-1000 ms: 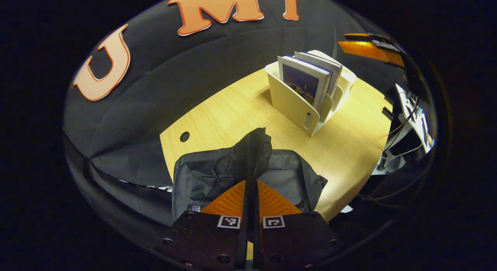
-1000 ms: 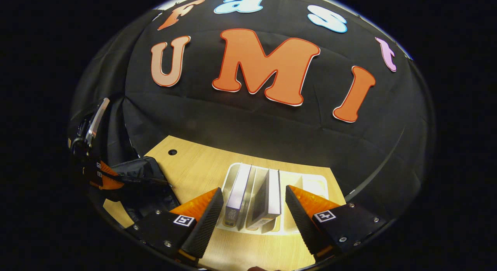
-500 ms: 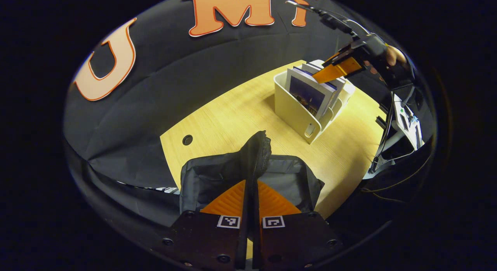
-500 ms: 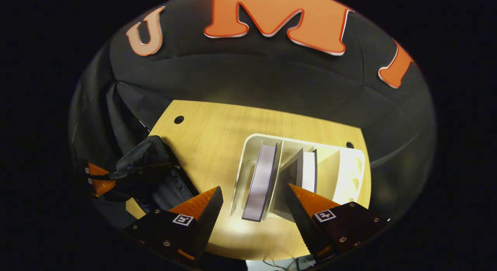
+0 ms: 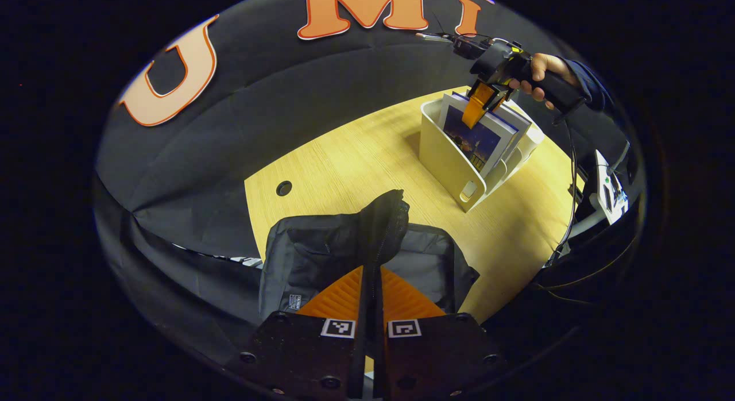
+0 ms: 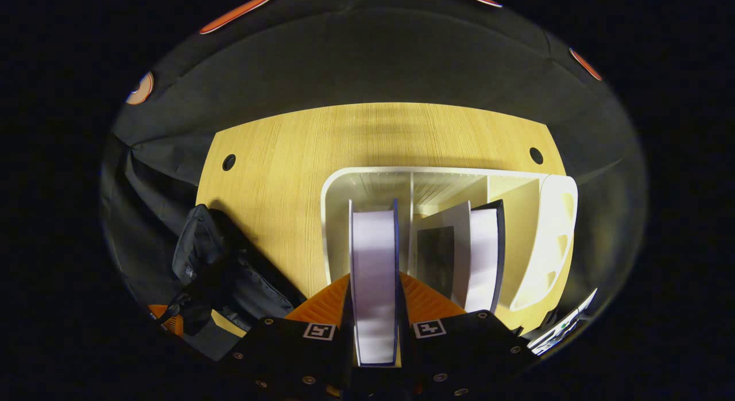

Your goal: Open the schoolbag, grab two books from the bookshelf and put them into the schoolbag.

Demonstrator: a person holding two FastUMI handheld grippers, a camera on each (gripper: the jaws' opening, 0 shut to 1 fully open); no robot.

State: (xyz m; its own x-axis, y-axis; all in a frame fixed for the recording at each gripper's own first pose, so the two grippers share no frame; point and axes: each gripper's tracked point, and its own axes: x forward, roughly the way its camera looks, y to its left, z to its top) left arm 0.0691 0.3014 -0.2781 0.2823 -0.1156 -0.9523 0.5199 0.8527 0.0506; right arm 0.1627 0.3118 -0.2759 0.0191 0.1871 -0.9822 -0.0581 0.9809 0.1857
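The left gripper (image 5: 372,274) points forward and slightly down, its fingers (image 5: 339,295) drawn together with only a thin fold of dark fabric between them. In the left gripper view, the right gripper (image 5: 481,100) reaches steeply downward, held by a hand (image 5: 540,73) wrapped around its grip, a dark sleeve (image 5: 585,88) behind the wrist. In the right gripper view, that gripper's fingers (image 6: 321,300) are pressed against both faces of a book.

black schoolbag (image 5: 321,257), cream bookshelf (image 5: 445,154), woodgrain table (image 5: 356,159)
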